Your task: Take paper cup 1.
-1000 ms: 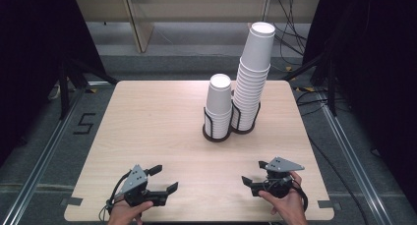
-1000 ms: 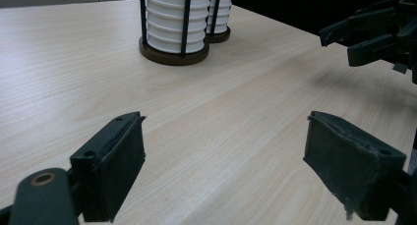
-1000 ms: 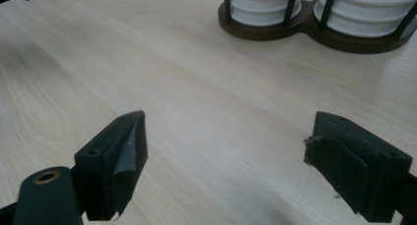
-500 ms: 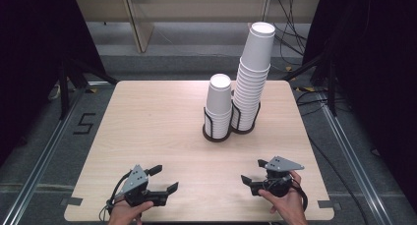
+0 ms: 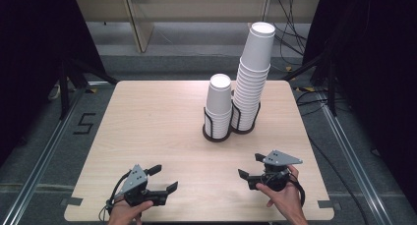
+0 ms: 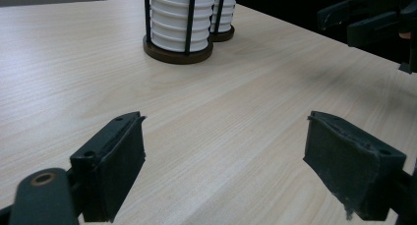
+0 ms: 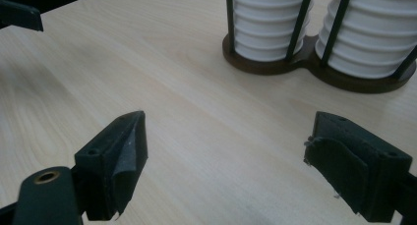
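1. Left gripper (image 5: 163, 179): jaws spread wide, empty, low over the bench (image 5: 147, 126) near its front edge.
2. Right gripper (image 5: 251, 166): jaws spread wide, empty, near the front right.
3. Short paper cup stack (image 5: 218, 104) and tall paper cup stack (image 5: 252, 72): side by side in a black double wire holder (image 5: 231, 131), mid-bench, well apart from both grippers.

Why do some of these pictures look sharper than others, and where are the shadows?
High view: even light from above, dark surroundings, the cup stacks fairly crisp. Left gripper view: the table grain is sharp, the near fingers slightly soft, and a faint shadow lies at right. Right gripper view: the cup holder looks a little blurred.
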`<state>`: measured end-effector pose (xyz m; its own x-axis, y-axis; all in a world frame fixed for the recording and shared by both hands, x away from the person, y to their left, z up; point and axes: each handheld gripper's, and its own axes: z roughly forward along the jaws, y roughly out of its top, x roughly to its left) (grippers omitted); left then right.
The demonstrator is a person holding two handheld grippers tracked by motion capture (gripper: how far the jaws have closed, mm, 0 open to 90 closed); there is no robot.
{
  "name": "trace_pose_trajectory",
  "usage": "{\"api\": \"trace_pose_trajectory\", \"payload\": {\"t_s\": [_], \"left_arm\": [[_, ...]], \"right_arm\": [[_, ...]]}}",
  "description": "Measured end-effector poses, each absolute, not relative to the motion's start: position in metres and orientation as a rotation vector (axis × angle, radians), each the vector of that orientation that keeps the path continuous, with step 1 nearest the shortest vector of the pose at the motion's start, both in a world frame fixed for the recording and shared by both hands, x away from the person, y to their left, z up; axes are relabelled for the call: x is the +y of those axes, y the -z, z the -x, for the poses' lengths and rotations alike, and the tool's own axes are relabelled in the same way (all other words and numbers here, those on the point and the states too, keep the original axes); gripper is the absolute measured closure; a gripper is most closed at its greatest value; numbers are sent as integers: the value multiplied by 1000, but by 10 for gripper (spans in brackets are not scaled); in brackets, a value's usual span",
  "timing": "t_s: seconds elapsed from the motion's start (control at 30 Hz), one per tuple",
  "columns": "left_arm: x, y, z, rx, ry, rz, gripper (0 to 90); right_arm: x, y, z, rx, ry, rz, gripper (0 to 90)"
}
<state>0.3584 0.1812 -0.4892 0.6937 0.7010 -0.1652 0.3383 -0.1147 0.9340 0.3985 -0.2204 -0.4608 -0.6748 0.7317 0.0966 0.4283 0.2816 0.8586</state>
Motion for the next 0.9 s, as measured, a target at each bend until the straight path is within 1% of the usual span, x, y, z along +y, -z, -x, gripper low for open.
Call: {"api": "trace_pose_trajectory", "payload": {"t_s": [0.23, 0.63, 0.9], "left_arm": [[182, 488, -357, 847, -385, -1724, 144], [182, 489, -358, 854, -385, -1733, 144], [183, 489, -359, 841, -382, -1722, 144]], "right_arm": [[-210, 441, -408, 2246, -1339, -1010, 164], [-198, 418, -420, 2236, -1351, -999, 170], [-184, 400, -434, 2203, -1414, -970, 172]]}}
